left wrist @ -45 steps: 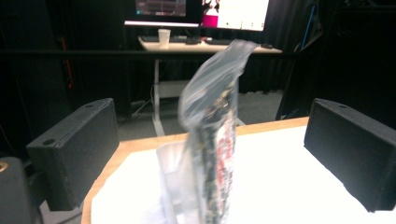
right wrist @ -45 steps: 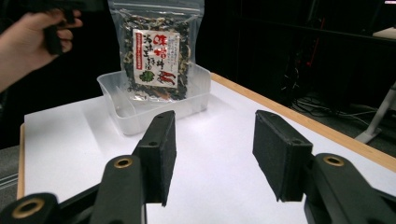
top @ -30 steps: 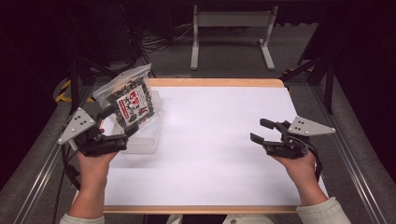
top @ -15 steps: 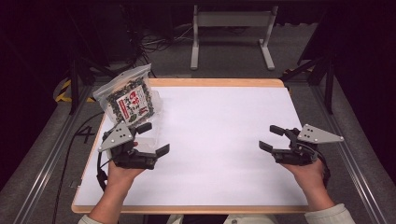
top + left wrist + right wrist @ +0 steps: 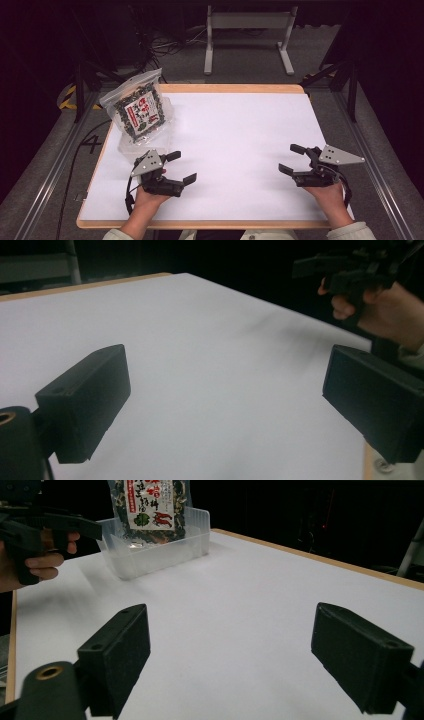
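High view looks down on a dark room with a grey floor point(image 5: 240, 60), where black cables point(image 5: 165, 47) lie at the far left and a pale metal stand point(image 5: 248, 37) sits beyond the table. The table point(image 5: 240, 130) has a white top with a light wooden edge, and grey rails run along its left and right sides. At its far left corner a clear plastic tub point(image 5: 145, 137) rests on the white top, and a see-through bag of dark dried food with a red and white label point(image 5: 137, 107) stands tilted in it, leaning out over the table's far left edge. In the right gripper view the same tub point(image 5: 155, 542) and bag point(image 5: 150, 502) sit far off at the left.

Near the person, the left gripper point(image 5: 180, 167) is held just above the white top, close beside the tub but apart from it, jaws spread with nothing between them. The right gripper point(image 5: 292, 159) sits at the near right, well apart from the bag; its jaws have just been opening and stand wide, nothing between them.
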A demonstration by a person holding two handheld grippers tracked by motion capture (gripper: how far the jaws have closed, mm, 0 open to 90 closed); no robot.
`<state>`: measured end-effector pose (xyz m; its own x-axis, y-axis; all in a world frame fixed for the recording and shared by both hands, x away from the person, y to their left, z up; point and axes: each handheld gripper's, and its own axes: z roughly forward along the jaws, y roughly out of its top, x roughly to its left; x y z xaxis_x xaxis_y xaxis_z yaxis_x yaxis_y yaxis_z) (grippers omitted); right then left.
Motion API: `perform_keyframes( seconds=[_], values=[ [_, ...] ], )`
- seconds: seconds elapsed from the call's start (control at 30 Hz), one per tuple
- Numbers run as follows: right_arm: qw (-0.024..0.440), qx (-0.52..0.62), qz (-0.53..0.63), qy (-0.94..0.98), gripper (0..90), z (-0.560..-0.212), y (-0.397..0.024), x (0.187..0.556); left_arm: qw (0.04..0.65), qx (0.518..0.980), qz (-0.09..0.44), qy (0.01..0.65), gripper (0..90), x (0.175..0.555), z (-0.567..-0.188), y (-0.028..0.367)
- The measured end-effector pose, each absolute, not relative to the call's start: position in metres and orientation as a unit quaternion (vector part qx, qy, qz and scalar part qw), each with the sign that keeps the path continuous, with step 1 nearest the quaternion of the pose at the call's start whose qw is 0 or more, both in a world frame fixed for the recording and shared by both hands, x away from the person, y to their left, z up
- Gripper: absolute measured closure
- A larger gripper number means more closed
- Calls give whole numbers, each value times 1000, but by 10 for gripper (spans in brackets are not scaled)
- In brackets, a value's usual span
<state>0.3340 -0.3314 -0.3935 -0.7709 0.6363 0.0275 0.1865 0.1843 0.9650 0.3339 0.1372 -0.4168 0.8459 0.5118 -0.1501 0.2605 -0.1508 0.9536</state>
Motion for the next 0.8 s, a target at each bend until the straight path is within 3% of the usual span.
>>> perform_keyframes(
  seconds=[0.33, 0.53, 0.8],
  values=[
    [180, 301, 550, 758, 155, -427, -333, 340, 555, 785, 126, 243, 84, 336, -442, 116],
    [154, 306, 533, 774, 162, -432, -330, 343, 544, 791, 111, 258, 43, 342, -447, 113],
    [155, 316, 522, 777, 113, -435, -330, 345, 537, 791, 122, 265, 18, 342, -447, 114]
  ],
)
